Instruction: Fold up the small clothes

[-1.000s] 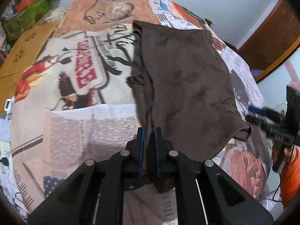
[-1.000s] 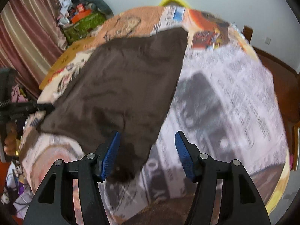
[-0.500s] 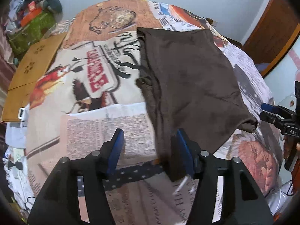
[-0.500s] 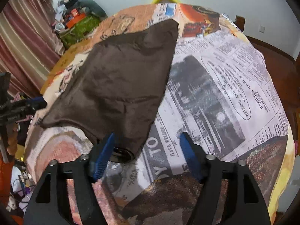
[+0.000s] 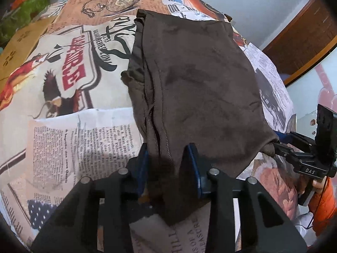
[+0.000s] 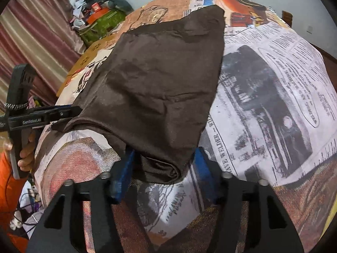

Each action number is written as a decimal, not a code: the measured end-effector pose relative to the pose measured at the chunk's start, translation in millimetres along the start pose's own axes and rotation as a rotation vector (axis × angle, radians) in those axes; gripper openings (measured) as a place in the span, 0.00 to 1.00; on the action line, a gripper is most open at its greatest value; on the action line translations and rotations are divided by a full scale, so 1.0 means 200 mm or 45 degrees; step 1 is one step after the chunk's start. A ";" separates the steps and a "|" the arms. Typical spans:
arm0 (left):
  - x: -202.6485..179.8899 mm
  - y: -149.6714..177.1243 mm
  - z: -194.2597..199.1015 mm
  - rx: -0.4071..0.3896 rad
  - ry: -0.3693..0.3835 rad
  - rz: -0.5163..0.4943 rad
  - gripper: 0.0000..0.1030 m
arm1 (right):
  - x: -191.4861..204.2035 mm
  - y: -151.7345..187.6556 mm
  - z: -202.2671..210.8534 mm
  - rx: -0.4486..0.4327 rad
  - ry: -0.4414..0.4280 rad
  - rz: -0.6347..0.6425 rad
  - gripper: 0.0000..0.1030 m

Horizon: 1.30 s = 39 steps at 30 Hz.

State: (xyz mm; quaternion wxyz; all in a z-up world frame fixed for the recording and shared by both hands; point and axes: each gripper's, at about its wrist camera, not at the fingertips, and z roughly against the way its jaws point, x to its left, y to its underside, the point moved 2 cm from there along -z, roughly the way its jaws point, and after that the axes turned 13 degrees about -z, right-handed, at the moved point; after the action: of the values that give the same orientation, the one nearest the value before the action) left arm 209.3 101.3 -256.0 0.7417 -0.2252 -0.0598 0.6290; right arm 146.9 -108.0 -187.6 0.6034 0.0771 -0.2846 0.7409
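Left wrist view first: left tool (image 5: 168, 164) at bottom centre, jaws just been closing, the near corner of the brown garment (image 5: 195, 84) between its blue pads, though I can't tell if they actually pinch it. Right tool (image 6: 163, 168) is the same, closing in around the bunched near corner. Garment lies flat up the middle of the newspaper-print bedspread (image 5: 63, 130). Further back: cardboard (image 5: 19, 48) upper left, wooden door (image 5: 305, 35) upper right.

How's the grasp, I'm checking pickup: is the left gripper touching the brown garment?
Touching. Left wrist view: the brown garment fills the left gripper's jaws, just closing, and lies against both blue pads.
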 end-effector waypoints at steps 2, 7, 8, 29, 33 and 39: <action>-0.01 0.00 0.00 -0.006 0.014 0.000 0.24 | 0.00 0.00 0.00 0.002 -0.009 0.001 0.32; -0.05 -0.01 0.03 -0.027 -0.003 -0.032 0.13 | -0.01 0.00 0.02 -0.012 -0.034 -0.008 0.11; -0.06 -0.01 0.05 -0.038 -0.023 -0.052 0.12 | 0.00 0.00 0.03 -0.020 -0.033 0.004 0.11; -0.02 -0.48 0.30 -0.267 -0.063 -0.059 0.05 | 0.11 -0.35 0.28 -0.321 -0.061 0.097 0.08; 0.03 -0.56 0.27 -0.255 -0.034 -0.050 0.05 | 0.12 -0.45 0.25 -0.340 -0.047 0.119 0.08; 0.03 -0.42 0.13 -0.113 0.117 -0.030 0.05 | 0.05 -0.43 0.22 -0.292 -0.048 0.108 0.08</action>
State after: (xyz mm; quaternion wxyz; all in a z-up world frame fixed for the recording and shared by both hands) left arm 276.5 105.3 -199.6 0.7402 -0.2858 -0.0561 0.6060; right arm 215.4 -111.5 -118.5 0.5710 0.0093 -0.3818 0.7267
